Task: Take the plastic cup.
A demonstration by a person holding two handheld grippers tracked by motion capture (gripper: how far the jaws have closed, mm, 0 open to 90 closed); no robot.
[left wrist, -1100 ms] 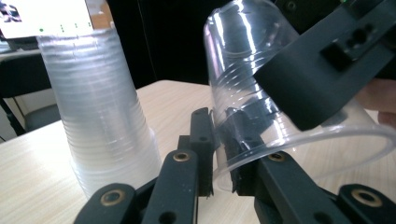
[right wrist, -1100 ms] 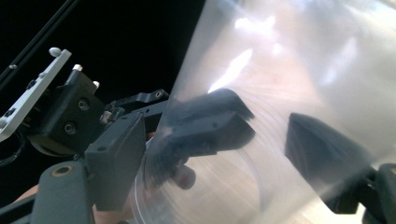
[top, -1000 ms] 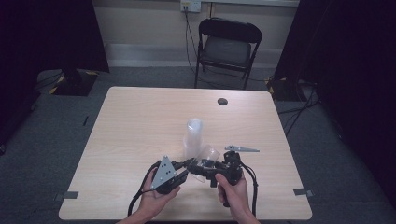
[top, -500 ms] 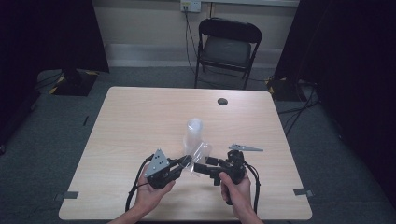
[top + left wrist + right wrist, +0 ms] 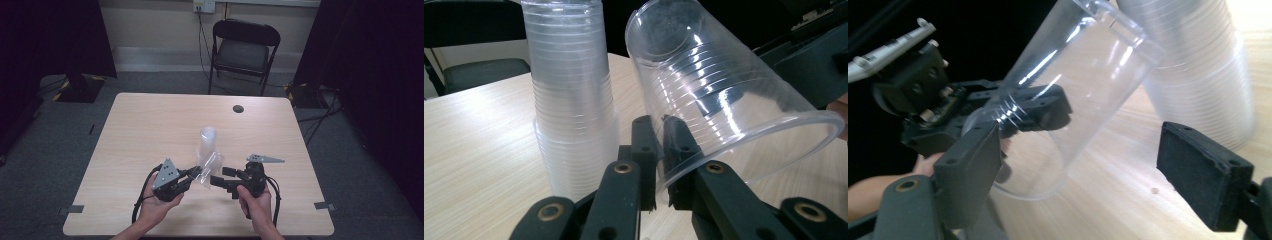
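Here the left gripper [image 5: 658, 150] sits at the near left of the table [image 5: 150, 125], its jaws pinched tight on the rim of a single clear cup [image 5: 724, 95], one jaw inside and one outside the wall. The cup hangs tilted in the air between the two grippers, base leaning toward the stack of cups [image 5: 574, 100] just behind it, probably so that it comes free of the nest without dragging others along. The stack stands upright, rims down, near the middle of the table. To the right, the right gripper [image 5: 1098, 155] has its jaws spread wide and holds nothing; it faces the loose cup, seemingly ready to take it. In the high view the cup [image 5: 207, 167] is a faint glint, its edges hard to trace. How many cups the stack holds cannot be counted.
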